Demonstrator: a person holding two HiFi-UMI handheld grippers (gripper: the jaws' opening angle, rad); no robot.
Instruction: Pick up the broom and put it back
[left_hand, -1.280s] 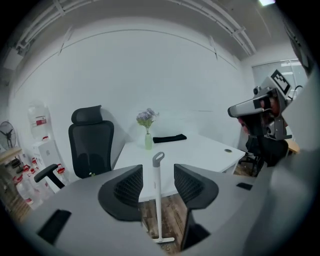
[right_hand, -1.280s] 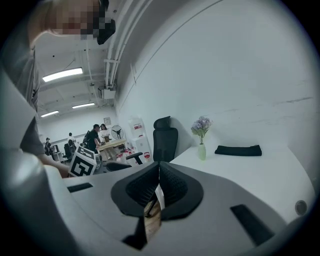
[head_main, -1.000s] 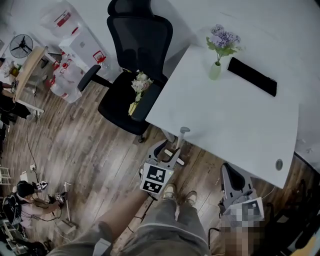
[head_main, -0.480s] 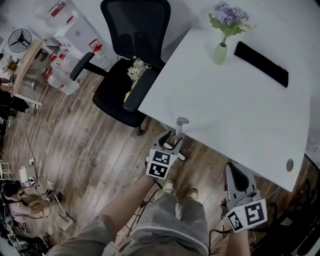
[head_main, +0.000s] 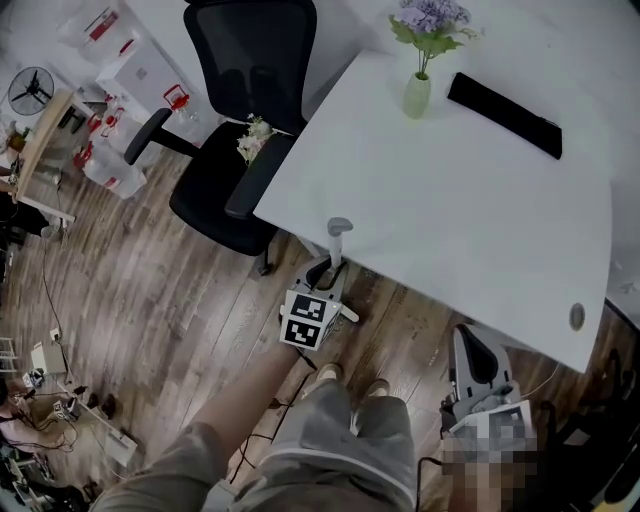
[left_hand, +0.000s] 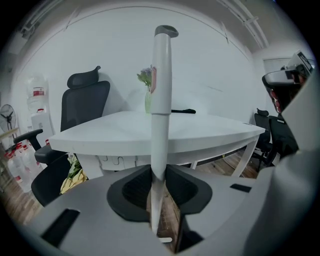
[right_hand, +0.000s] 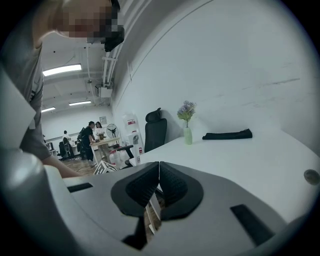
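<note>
CHANGE: your left gripper (head_main: 329, 279) jaws have just closed onto the broom (left_hand: 161, 100) handle | BROOM: upright, just beside the table (head_main: 450, 200) edge | RIGHT: your right gripper (right_hand: 159, 185) pinched together, empty | NEXT: grasp looks made, so lift.

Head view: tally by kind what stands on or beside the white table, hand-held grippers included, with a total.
Broom: 1
Hand-held grippers: 2, the left hand-held gripper with jaws just closing on the broom, the right hand-held gripper empty
Black office chair: 1
Vase of flowers: 1
Flat black item: 1
Bouquet on that chair: 1
Total: 7
</note>
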